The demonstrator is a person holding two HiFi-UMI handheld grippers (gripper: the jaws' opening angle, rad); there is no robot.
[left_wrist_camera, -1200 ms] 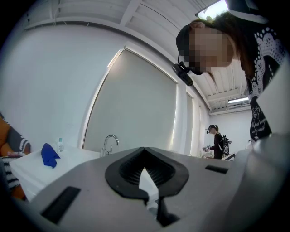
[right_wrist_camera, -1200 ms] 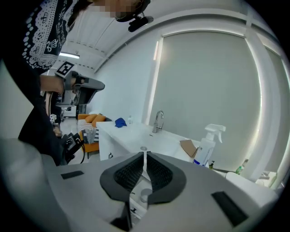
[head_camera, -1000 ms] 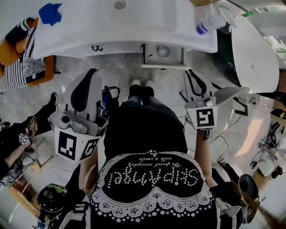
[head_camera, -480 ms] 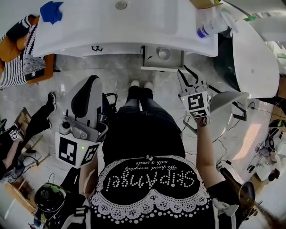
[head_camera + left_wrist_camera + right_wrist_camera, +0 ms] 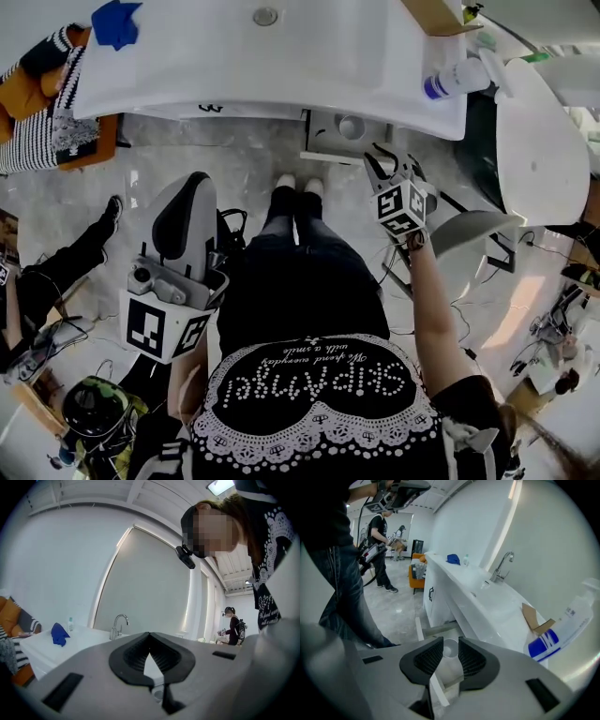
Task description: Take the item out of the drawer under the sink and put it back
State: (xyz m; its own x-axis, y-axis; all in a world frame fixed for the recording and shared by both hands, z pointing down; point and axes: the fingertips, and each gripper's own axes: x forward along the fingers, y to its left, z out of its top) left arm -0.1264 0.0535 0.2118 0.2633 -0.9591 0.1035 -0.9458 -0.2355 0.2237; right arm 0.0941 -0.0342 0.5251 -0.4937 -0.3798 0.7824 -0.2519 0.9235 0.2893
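The drawer (image 5: 323,131) under the sink (image 5: 281,66) is pulled out, and the cup (image 5: 352,126) sits upright inside it. The right gripper (image 5: 392,161) tilts down just beside the drawer. Its jaws have just been opening and now stand spread, with the cup in line with their gap but untouched. The left gripper (image 5: 191,183) is beside the person's leg, its jaws pressed together at the tips and empty.

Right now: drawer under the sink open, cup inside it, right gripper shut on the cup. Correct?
Not quite. The right gripper is not shut on the cup: the right gripper view shows its jaws apart, just opened, with the pads clear of it. The drawer under the sink is open, with the cup inside.
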